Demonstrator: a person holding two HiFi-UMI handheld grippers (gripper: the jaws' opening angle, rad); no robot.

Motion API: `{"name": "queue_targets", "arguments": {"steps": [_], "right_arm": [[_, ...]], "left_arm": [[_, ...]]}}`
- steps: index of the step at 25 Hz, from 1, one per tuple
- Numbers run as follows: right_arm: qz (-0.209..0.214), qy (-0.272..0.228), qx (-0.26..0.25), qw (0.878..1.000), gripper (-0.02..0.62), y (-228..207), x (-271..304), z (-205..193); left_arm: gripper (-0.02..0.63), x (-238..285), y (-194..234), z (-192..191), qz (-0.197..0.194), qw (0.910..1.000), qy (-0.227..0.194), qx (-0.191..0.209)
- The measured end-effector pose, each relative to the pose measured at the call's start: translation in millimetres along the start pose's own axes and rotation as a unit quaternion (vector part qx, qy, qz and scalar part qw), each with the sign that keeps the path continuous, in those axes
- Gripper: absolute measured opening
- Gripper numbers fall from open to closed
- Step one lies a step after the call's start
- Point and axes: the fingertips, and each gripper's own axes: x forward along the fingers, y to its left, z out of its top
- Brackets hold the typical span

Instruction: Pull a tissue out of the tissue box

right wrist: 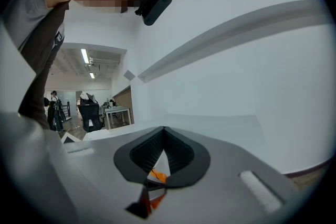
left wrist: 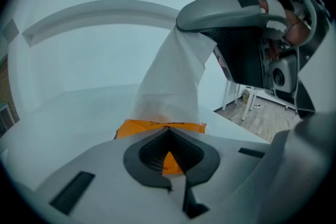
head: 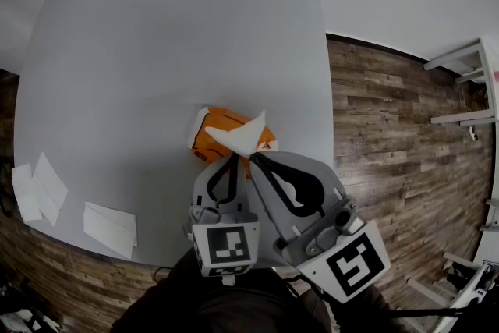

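Observation:
An orange tissue pack (head: 214,138) lies on the grey table (head: 171,51), near its front edge. A white tissue (head: 243,135) rises out of the pack, drawn up into a tall strip (left wrist: 173,76) in the left gripper view. My right gripper (head: 253,158) is shut on the tissue's top end, and it shows from below (left wrist: 181,23) in the left gripper view. My left gripper (head: 231,159) is shut, its tips at the pack's near end, and orange (left wrist: 169,161) shows through the gap behind its pads. In the right gripper view white tissue (right wrist: 159,164) sits between the shut pads.
Several loose white tissues lie at the table's left front: a pile (head: 37,187) and a folded one (head: 110,227). Wooden floor (head: 390,136) lies to the right of the table, with white furniture legs (head: 468,78) further right.

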Motion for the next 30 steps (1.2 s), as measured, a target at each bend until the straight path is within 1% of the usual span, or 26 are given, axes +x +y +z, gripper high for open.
{"name": "queue_targets", "arguments": {"steps": [7,12,25,30], "right_arm": [[0.000,-0.015,-0.011,1.000,0.002,6,-12,17],[0.000,-0.025,-0.022,0.999,0.002,14,-17,29],[-0.003,-0.051,-0.049,0.998,0.002,27,-37,63],[-0.001,-0.057,-0.056,0.997,0.002,31,-41,75]], "left_arm": [[0.000,-5,-4,0,0.005,1.0000,0.002,0.007],[0.000,-11,-7,3,-0.002,0.9999,-0.005,0.013],[0.000,-23,-15,17,0.000,0.9996,-0.023,0.015],[0.000,-30,-16,28,0.004,0.9994,-0.033,0.015]]}}
